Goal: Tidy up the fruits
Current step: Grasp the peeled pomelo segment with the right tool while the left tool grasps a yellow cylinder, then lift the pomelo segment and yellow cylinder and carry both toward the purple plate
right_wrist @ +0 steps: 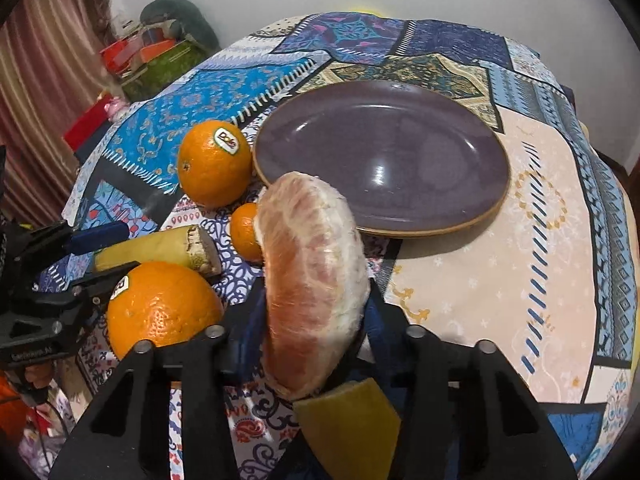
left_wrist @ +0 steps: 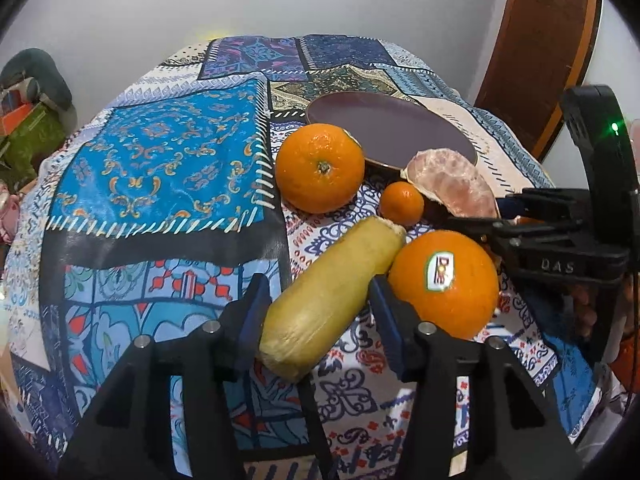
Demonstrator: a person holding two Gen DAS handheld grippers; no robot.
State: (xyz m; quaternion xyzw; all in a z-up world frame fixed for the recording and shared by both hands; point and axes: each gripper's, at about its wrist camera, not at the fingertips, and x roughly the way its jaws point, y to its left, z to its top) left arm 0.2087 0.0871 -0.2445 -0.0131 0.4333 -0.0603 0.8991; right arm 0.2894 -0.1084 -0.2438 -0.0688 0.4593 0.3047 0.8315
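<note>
Both hands are at the picking step. The left hand-held gripper stands with its jaws narrow around the near end of the yellow banana-like fruit; the blue pads are at its two sides, but I cannot tell if they already press on it. The right hand-held gripper has its jaws at the two sides of the peeled pomelo segment, and the pads seem to touch it, so I judge this one as held.

All the fruits lie together on the tabletop, which is covered with a patterned cloth, just beside the near rim of the purple plate. The plate has nothing on it. There is also an orange with a sticker touching the yellow fruit, a second orange close to the plate, and a small mandarin between them.

The yellow fruit lies flat. Its long axis goes from the left hand-held gripper away toward the mandarin, with the cut stem end pointing to the plate side. The pomelo segment stands on its edge, its curved long axis running from the right hand-held gripper toward the plate.

The next move, in my judgement, calls for a firm but soft closing, then a lift over the oranges and the rim to the plate. The segment is soft and could be squeezed; the neighbouring orange could roll when the yellow fruit leaves.
</note>
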